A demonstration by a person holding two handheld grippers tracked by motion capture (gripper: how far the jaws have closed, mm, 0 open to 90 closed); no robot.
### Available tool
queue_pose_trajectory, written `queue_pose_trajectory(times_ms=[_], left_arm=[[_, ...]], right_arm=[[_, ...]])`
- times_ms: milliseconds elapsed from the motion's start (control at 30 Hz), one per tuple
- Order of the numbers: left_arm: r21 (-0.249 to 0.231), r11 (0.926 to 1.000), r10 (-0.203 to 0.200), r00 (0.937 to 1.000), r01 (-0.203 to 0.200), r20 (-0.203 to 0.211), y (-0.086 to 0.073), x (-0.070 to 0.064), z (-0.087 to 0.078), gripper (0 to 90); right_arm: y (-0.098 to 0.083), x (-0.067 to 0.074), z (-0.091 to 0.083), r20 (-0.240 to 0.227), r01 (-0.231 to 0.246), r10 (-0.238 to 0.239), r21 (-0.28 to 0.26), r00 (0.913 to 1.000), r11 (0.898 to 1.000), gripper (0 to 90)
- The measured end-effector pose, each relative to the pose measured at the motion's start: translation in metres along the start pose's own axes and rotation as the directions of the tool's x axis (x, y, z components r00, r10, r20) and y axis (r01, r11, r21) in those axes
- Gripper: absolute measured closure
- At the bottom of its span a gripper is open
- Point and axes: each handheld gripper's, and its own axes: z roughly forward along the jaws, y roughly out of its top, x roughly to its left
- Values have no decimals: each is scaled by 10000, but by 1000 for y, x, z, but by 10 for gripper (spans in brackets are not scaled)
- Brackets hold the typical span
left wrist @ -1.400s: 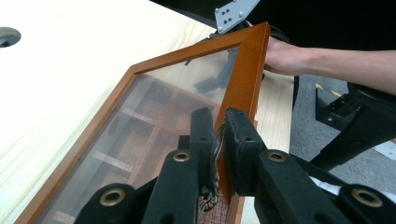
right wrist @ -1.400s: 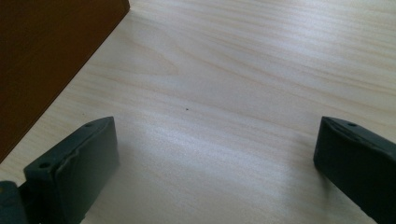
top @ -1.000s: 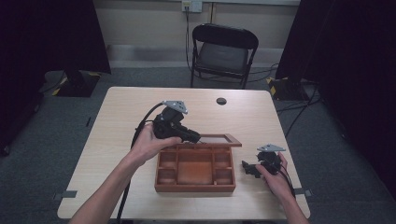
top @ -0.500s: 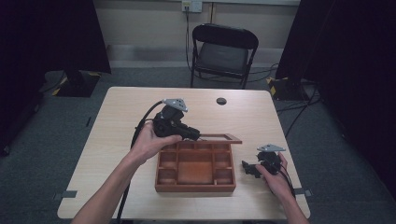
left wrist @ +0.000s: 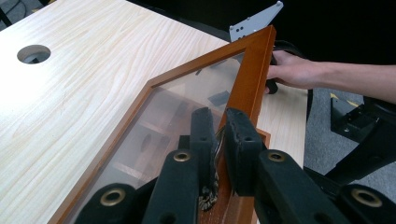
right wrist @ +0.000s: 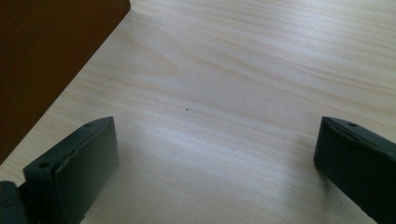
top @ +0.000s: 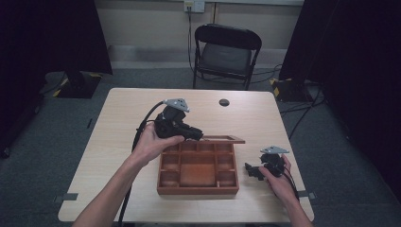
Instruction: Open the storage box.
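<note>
While left gripper pinches lid frame, high view shows box

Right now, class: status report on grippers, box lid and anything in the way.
Left gripper shut on lid, lid raised. Right gripper open, on table beside box. Nothing in the way.

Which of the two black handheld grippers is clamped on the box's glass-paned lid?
The left gripper: its jaws pinch the wooden frame of the glass-paned lid, holding it raised. The right gripper rests open over bare table.
</note>
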Motion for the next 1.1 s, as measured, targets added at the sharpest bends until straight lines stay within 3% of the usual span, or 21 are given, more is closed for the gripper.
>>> queue_pose_trajectory(times_ms=[1100], left_arm=[[-19,10000,6,10000,-6,-38,-1,-1,2,822]], right_arm=[[0,0,0,0,20,-20,-5,10000,10000,0]])
